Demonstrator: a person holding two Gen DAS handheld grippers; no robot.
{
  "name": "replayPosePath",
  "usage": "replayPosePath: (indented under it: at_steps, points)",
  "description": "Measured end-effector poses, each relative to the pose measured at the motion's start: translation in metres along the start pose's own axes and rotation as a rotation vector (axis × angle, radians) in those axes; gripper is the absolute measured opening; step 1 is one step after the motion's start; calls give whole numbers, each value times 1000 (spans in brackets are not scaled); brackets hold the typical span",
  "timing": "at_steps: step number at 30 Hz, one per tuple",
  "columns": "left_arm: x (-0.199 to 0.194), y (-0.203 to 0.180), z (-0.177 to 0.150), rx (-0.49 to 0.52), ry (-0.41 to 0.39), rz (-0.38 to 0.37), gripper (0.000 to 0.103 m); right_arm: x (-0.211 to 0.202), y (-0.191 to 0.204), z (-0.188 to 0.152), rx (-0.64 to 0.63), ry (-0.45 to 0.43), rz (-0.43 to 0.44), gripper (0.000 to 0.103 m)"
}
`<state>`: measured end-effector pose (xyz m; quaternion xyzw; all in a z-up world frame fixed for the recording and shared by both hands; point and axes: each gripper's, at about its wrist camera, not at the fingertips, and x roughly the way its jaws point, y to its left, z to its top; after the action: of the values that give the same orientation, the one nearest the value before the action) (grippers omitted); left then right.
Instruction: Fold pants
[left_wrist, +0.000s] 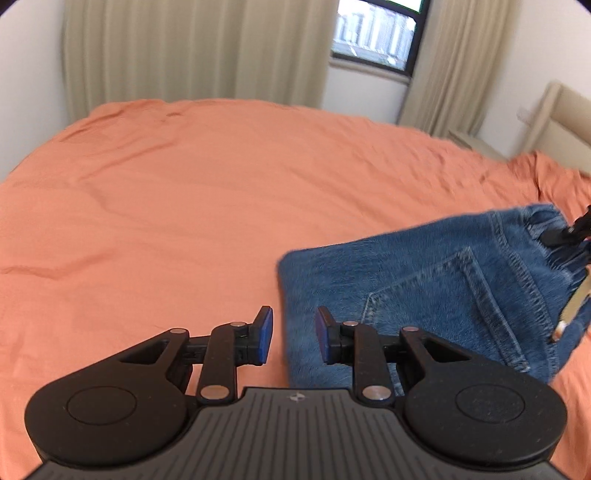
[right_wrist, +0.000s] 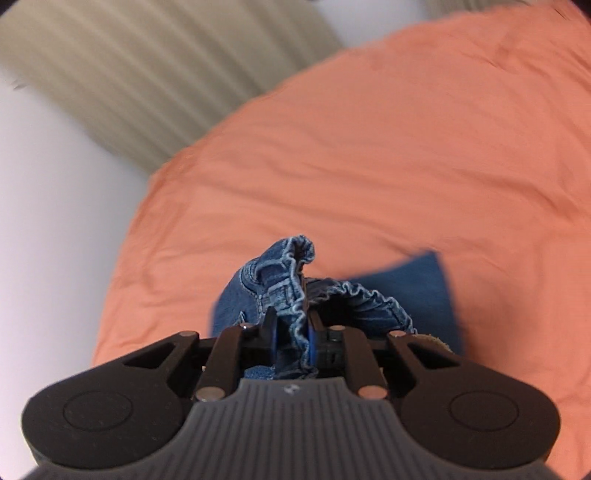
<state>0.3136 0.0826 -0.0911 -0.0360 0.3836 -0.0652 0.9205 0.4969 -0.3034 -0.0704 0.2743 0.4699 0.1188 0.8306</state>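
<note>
Overhead, jeans' gathered waistband (right_wrist: 301, 295) between right hand-held gripper (right_wrist: 291, 332) pads.

The pants (left_wrist: 424, 295) lie on the bed (left_wrist: 184, 203), right of the left tongs (left_wrist: 293, 334), curtains (left_wrist: 192, 51) behind.

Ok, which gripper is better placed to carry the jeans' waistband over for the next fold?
Probably the right. The right gripper is already shut on the gathered waistband of the jeans, lifting it off the orange bedsheet. The left gripper holds nothing, its jaws apart above the folded edge.

Blue denim pants (left_wrist: 424, 295), orange bedsheet (left_wrist: 184, 203)
</note>
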Motion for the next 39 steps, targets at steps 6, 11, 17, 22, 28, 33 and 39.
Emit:
replayPosePath:
  at_steps: [6, 11, 17, 22, 28, 33, 39]
  points:
    - [25, -17, -6, 32, 61, 8, 28, 46, -63, -11, 38, 28, -27, 10]
    - [27, -25, -17, 66, 99, 40, 28, 74, -84, -16, 37, 34, -49, 16]
    - [4, -29, -25, 118, 94, 44, 28, 40, -74, -31, -75, -80, -72, 43]
    - [-23, -35, -43, 241, 123, 21, 32, -23, -74, -82, -77, -192, -73, 45]
    - [-54, -48, -82, 355, 213, 16, 47, -43, -61, -149, -194, -336, -122, 38]
    - [-42, -68, -112, 441, 293, 94, 51, -28, -51, -159, -306, -362, -89, 37]
    - [-19, -76, -124, 307, 317, 167, 51, 2, -70, -159, -301, -314, -63, 36]
